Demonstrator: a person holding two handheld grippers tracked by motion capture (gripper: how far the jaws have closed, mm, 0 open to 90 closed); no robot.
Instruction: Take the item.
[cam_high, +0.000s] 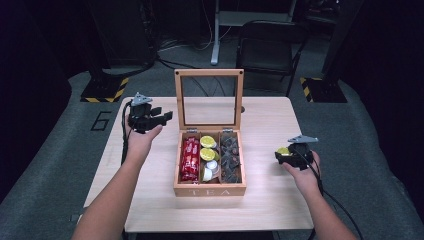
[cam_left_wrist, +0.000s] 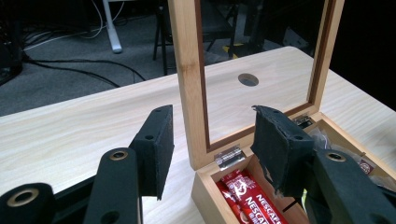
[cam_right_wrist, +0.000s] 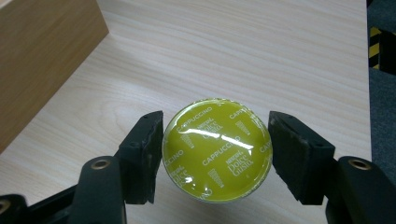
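An open wooden tea box stands mid-table with its glass lid upright. Inside are red Nescafe sachets, yellow capsules, white capsules and dark packets. My left gripper hovers open to the left of the lid. In the left gripper view its jaws stand wide apart, with the lid's post and a red sachet beyond them. Right of the box, my right gripper is shut on a yellow Dolce Gusto cappuccino capsule, low over the table.
The box's plain side wall lies left of the right gripper. A round cable hole sits in the tabletop behind the lid. Bare table surrounds the box. A black chair stands beyond the far edge.
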